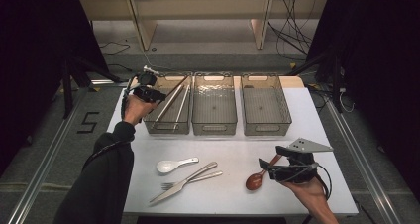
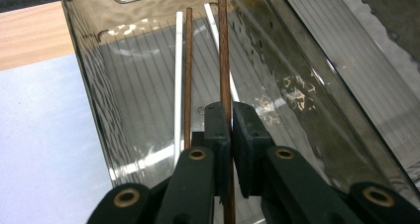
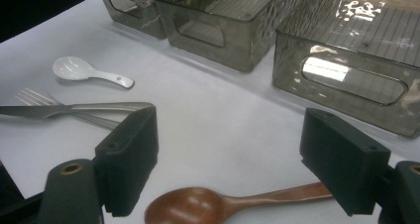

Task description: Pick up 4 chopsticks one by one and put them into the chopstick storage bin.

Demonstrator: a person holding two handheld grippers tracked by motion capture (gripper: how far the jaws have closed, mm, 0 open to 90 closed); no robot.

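The left gripper is clenched on a thin, round, dark wooden chopstick that slants up over the leftmost bin — a ribbed, smoky clear-plastic tub holding a second brown stick and two pale ones. The left hand is raised at that bin's near-left corner. On the white table lie a glossy white soup spoon, a steel fork and a knife, crossed. The right gripper hangs with jaws spread wide — released — straddling a smooth reddish-brown wooden spoon.
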